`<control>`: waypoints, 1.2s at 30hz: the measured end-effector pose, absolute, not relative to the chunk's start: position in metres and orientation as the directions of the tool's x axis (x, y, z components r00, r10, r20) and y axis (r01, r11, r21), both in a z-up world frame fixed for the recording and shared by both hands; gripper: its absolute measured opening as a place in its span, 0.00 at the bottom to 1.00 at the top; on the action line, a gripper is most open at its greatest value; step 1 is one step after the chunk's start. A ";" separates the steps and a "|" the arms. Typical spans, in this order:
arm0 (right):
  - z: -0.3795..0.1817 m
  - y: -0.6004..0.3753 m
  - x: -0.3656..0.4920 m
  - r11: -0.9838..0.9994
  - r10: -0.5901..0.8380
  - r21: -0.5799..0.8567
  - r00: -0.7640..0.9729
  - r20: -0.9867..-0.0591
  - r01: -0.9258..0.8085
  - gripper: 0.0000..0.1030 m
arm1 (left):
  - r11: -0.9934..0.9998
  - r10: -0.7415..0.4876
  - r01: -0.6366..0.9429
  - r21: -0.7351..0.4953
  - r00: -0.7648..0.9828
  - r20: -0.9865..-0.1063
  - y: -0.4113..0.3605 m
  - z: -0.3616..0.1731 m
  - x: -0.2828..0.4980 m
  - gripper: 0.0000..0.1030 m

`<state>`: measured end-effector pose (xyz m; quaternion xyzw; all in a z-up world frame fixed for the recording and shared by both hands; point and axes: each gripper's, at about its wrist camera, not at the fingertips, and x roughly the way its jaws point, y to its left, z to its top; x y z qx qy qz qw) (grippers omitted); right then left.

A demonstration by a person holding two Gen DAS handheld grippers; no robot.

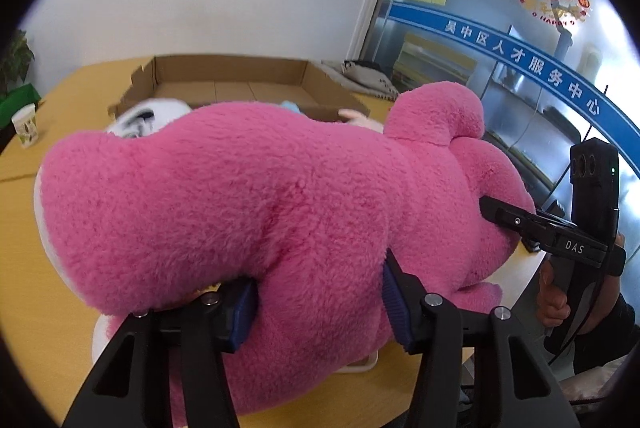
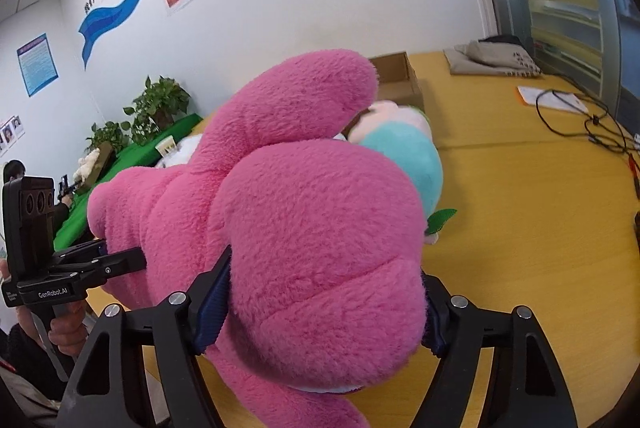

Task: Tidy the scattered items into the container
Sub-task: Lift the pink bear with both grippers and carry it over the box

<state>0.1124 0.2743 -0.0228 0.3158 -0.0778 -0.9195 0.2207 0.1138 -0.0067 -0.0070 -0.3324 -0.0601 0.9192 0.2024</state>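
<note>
Both claws are clamped on the big pink plush bear [image 1: 256,212]: left claw [image 1: 316,302] pinches its body, right claw [image 2: 324,312] squeezes the head end; bear's held just above the yellow counter [image 2: 520,228]; cardboard box [image 1: 240,84] sits behind, teal plush [image 2: 408,152] beside it.

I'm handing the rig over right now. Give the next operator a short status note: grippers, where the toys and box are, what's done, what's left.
Left gripper: clamped on the pink plush toy.
Right gripper: clamped on the same toy's other end.
Toy is held between both, short of the cardboard box that sits behind it on the yellow table.
A white plush and a teal-and-pink plush lie outside near the box.
Done: pink toy gripped.
Left: put it in the box, then the other plushes.
</note>
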 end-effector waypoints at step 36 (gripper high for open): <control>0.240 0.192 -0.180 -0.881 -0.471 0.120 -0.826 -0.308 0.458 0.78 | -0.953 0.294 -0.300 -0.048 -0.869 -0.398 -0.046 0.207 -0.174 0.52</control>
